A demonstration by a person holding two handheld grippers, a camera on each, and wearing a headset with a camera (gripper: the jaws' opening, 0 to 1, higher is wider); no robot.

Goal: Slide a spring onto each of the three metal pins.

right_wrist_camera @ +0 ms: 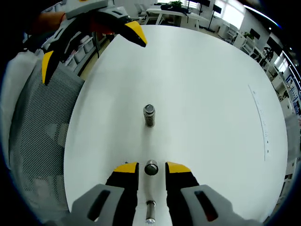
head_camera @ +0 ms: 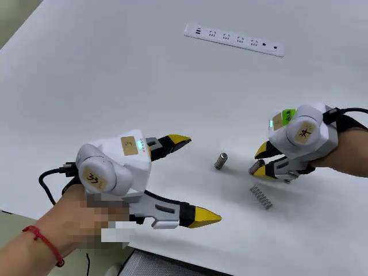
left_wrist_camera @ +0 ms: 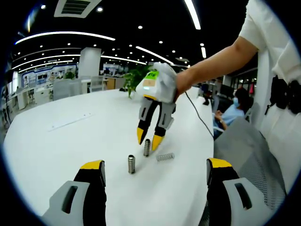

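Landmark: free pin point(head_camera: 221, 161), standing alone on the white table point(head_camera: 115, 75). Long axis upright, spring coiled round the shaft, round head on top.
Second pin point(head_camera: 255, 167): near the free pin, on the person's right. Also upright, with a spring on it.
Loose spring point(head_camera: 261, 196): right of the free pin and nearer the person. It lies flat, long axis along the tabletop, and touches neither pin.
Right gripper point(head_camera: 261, 160): right of the free pin. Jaws narrowly apart, one yellow tip either side of the second pin's head; its own view shows a sliver of gap each side.
Left gripper point(head_camera: 194, 178): left of the free pin, nearer the person, well apart. Jaws spread wide, nothing between them.
Power strip point(head_camera: 233, 39): beyond the free pin, well apart, lying flat.
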